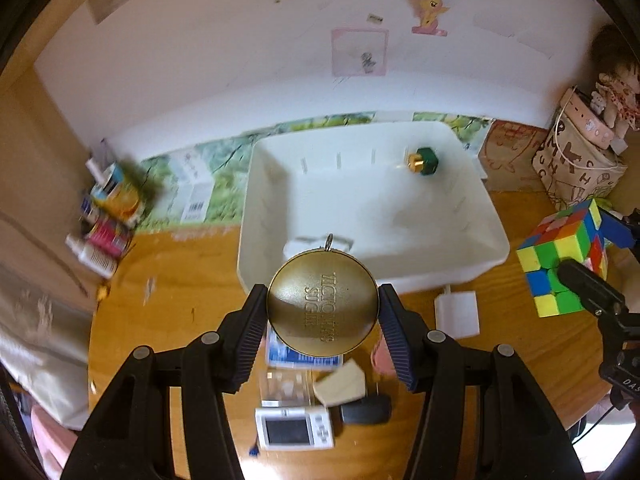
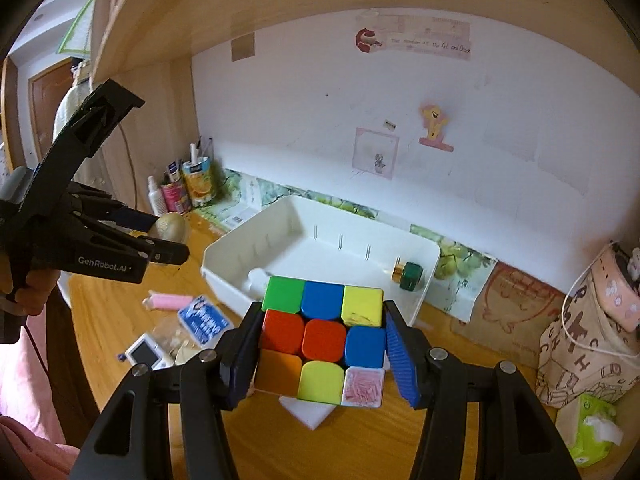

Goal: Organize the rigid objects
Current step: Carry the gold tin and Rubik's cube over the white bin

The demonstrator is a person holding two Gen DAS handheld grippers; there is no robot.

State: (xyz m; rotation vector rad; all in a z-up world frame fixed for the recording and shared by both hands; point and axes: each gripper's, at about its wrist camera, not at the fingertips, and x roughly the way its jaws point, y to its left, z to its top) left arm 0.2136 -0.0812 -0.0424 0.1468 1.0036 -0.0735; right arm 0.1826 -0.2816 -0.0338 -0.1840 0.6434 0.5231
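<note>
My left gripper (image 1: 323, 312) is shut on a round gold tin (image 1: 322, 303) with a small ring on top, held above the table just in front of the white bin (image 1: 496, 236). My right gripper (image 2: 322, 338) is shut on a Rubik's cube (image 2: 322, 330), held above the table in front of the same bin (image 2: 224, 256). The cube also shows at the right of the left wrist view (image 1: 560, 256). A green bottle with a gold cap (image 1: 423, 161) lies in the bin's far right corner, also in the right wrist view (image 2: 408, 275). The left gripper with the tin (image 2: 170, 227) shows at the left.
On the wooden table lie a white digital timer (image 1: 294, 429), a blue packet (image 2: 204, 320), a pink bar (image 2: 170, 302), a clear bag, a beige block (image 1: 340, 389) and a white card (image 1: 458, 312). Bottles and cans (image 2: 188, 188) stand back left; a lettered bag (image 2: 580, 344) and tissue pack (image 2: 590, 430) right.
</note>
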